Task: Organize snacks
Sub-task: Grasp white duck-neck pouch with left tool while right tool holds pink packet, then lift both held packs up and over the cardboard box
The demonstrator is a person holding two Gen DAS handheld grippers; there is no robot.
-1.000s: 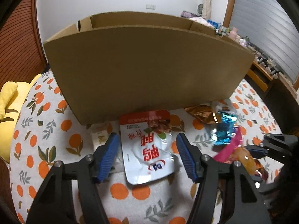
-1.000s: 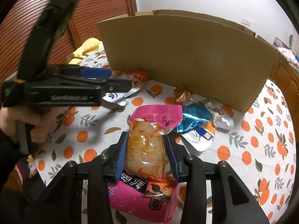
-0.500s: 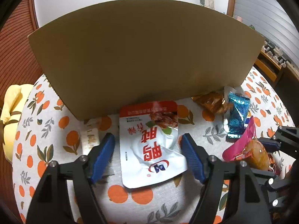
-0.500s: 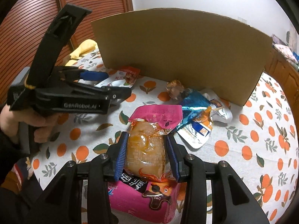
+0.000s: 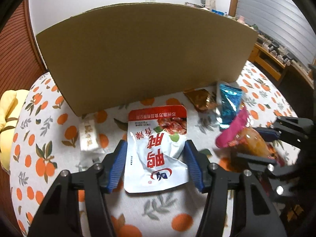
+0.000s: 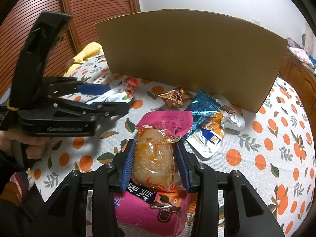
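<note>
I see two close wrist views angled down along the fingers; both share the cardboard box (image 5: pixel 146 55) (image 6: pixel 189 59) and orange-print tablecloth (image 5: pixel 39 158) (image 6: pixel 276 158).

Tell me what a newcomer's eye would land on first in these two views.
First, the tall cardboard box standing on the orange-print tablecloth, walling off the back. Next, the right tongs clamped on a pink-topped clear snack pack, with loose packets beside it. Then the left tongs, jaws closing around a white pouch with red lettering lying before the box.
</note>
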